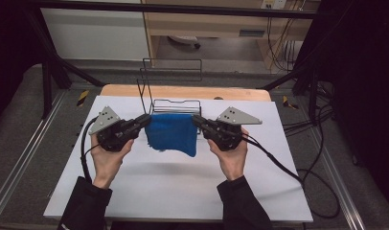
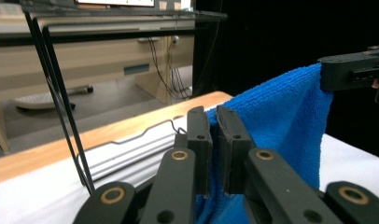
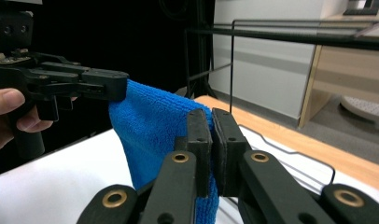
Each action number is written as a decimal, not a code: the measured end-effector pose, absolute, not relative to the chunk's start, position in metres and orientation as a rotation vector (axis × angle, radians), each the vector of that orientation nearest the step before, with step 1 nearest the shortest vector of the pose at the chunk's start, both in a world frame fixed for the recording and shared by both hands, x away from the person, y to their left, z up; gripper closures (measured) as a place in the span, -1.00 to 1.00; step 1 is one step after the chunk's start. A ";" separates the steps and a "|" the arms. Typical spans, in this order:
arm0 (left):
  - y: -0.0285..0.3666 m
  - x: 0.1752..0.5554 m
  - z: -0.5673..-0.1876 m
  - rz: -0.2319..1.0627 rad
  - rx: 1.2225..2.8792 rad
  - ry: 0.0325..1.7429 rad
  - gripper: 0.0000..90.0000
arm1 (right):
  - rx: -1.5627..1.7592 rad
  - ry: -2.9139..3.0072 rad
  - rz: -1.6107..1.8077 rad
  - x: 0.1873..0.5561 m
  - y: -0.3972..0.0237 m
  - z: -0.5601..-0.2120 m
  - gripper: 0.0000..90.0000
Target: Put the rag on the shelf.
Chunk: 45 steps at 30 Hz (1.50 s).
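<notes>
A blue cloth (image 1: 172, 134) hangs in the air above the white table, stretched between both grippers. My left gripper (image 1: 145, 120) is shut on the cloth's left top corner, and my right gripper (image 1: 196, 120) is shut on its right top corner. In the left gripper view the jaws of my left gripper (image 2: 213, 114) pinch the blue cloth (image 2: 281, 121), with the other gripper holding the far corner at upper right. In the right gripper view my right gripper (image 3: 211, 116) pinches the blue cloth (image 3: 150, 126), and the other hand's gripper grips it at left.
A black wire rack (image 1: 171, 88) stands just behind the cloth at the back of the white table top (image 1: 173, 182), which lies on a wooden board. Cables trail off the table at right. Desks and a floor lie beyond.
</notes>
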<state>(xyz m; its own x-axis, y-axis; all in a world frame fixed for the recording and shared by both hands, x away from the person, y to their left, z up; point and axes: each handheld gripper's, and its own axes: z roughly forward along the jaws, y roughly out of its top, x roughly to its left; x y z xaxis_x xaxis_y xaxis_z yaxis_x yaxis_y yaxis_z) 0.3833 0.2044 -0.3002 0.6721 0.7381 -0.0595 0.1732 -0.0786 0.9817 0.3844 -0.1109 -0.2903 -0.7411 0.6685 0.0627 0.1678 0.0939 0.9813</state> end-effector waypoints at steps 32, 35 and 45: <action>0.198 0.405 -0.245 0.659 1.481 0.718 0.89 | 0.750 1.844 1.652 0.406 -0.107 -0.233 0.93; 0.198 0.408 -0.241 0.670 1.468 0.715 0.89 | 0.744 1.835 1.650 0.408 -0.107 -0.228 0.93; 0.199 0.418 -0.229 0.687 1.430 0.714 0.89 | 0.725 1.794 1.663 0.416 -0.103 -0.212 0.93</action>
